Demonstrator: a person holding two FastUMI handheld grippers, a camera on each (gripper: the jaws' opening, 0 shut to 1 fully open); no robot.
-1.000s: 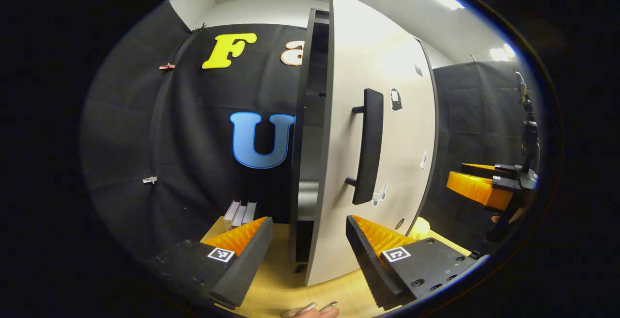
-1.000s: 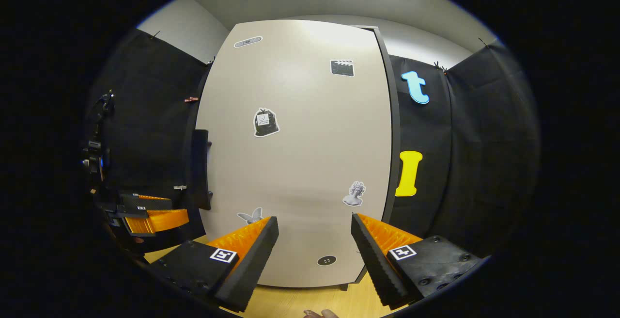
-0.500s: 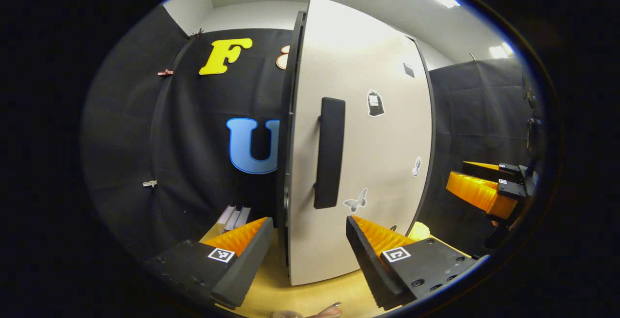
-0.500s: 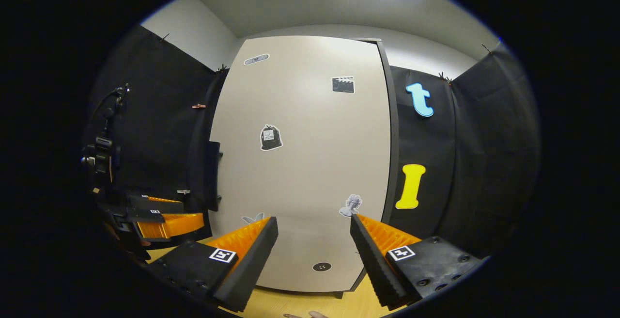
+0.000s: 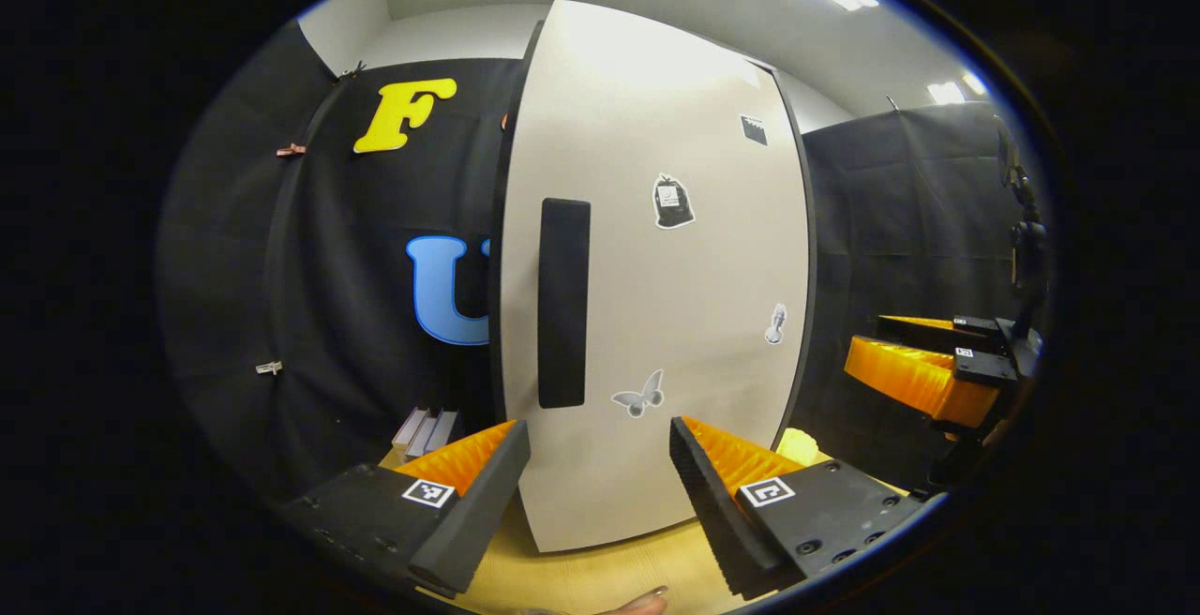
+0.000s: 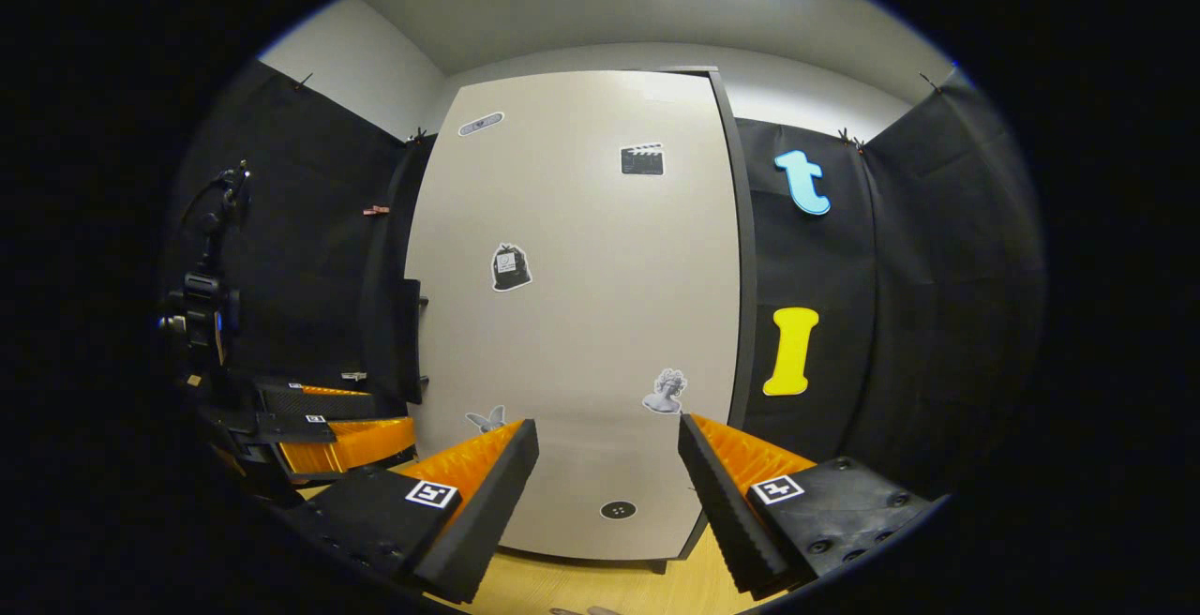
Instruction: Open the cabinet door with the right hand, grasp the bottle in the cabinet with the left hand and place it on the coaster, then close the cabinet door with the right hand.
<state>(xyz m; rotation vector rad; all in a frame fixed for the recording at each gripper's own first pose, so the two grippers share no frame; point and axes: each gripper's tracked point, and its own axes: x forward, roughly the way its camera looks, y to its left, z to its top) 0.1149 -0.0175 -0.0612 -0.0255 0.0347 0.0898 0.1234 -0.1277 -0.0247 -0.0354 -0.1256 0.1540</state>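
1. Fingers of the left gripper stand apart, holding nothing, at 6 o'clock in the left gripper view.
2. Right gripper likewise gapes empty, facing the door.
3. Cabinet door fills centre, flush with the cabinet frame, its black handle at 9 o'clock.
4. Wooden tabletop lies below.

Each gripper, left gripper and right gripper, has two wedge-shaped fingers with ridged inner faces. Black mounting blocks carry screws and a small square black-and-white marker tag.
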